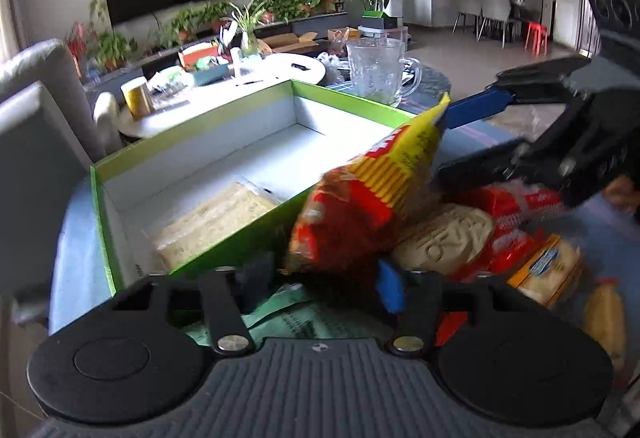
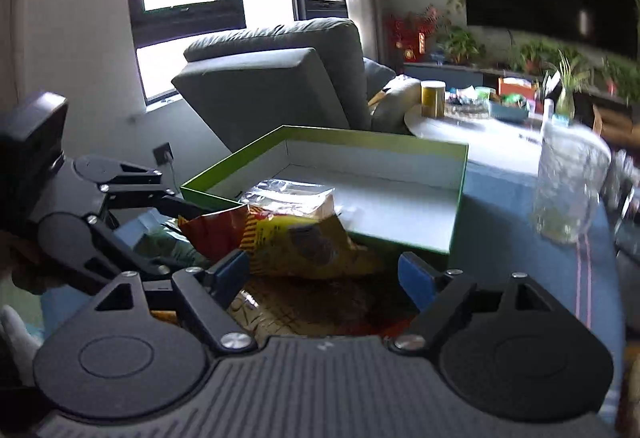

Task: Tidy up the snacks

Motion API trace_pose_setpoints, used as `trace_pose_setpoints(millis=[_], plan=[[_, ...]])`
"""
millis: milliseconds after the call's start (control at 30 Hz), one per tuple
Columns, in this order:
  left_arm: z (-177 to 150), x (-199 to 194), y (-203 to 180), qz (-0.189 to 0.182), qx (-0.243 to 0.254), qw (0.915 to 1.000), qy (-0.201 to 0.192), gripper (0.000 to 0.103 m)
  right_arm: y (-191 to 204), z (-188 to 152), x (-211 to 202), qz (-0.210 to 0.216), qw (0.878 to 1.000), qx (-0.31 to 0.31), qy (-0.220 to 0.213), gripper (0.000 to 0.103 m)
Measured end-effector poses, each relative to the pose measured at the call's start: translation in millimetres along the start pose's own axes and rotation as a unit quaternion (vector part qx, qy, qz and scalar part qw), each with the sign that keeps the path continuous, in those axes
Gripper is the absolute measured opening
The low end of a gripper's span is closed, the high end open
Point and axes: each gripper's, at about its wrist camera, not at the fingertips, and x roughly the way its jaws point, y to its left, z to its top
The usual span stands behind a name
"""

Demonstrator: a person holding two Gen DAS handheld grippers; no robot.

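Observation:
A green box (image 1: 248,106) with a white inside holds one pale clear-wrapped snack (image 1: 216,218); the box also shows in the right wrist view (image 2: 400,146). A red and yellow snack bag (image 1: 368,194) stands tilted against the box's near wall, between my left gripper's (image 1: 324,274) spread fingers. My right gripper (image 1: 472,142) reaches in from the right, open, its blue fingertip at the bag's top corner. In the right wrist view the bag (image 2: 304,242) lies between my right gripper's (image 2: 328,270) open fingers, and the left gripper (image 2: 132,214) is at left.
More wrapped snacks lie right of the bag: a pale round biscuit pack (image 1: 448,234), red packets (image 1: 516,202), an orange-edged pack (image 1: 548,270). A green packet (image 1: 296,314) lies under my left gripper. A glass mug (image 1: 380,70) stands behind the box. The cloth is blue.

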Motion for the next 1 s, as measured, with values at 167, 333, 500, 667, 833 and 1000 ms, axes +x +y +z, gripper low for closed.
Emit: trace_pose_setpoints(millis=[167, 333, 500, 667, 833, 1000], plan=[[3.5, -5.0, -3.9, -0.008, 0.011, 0.9998, -0.017, 0.039, -4.7, 1.7, 14.1, 0.024, 1.0, -0.011, -0.005, 0.078], [10.6, -11.3, -2.9, -0.013, -0.007, 0.9994, -0.031, 0.038, -8.3, 6.3, 16.6, 0.022, 1.0, 0.017, -0.014, 0.078], [30.6, -21.9, -8.2, -0.016, -0.001, 0.9976, -0.067, 0.038, -5.1, 18.2, -8.7, -0.008, 0.997, 0.024, -0.07, 0.078], [58.9, -9.1, -2.6, -0.012, -0.008, 0.9964, -0.083, 0.038, -20.9, 34.0, -9.4, -0.037, 0.993, 0.058, -0.092, 0.078], [70.1, 19.4, 12.4, -0.024, -0.041, 0.997, -0.061, 0.038, -44.5, 35.5, 7.8, -0.032, 0.987, 0.127, -0.092, 0.078], [68.1, 48.0, 18.4, -0.03, -0.061, 0.9973, -0.029, 0.039, -58.0, 30.8, 28.8, -0.038, 0.98, 0.182, -0.072, 0.078]])
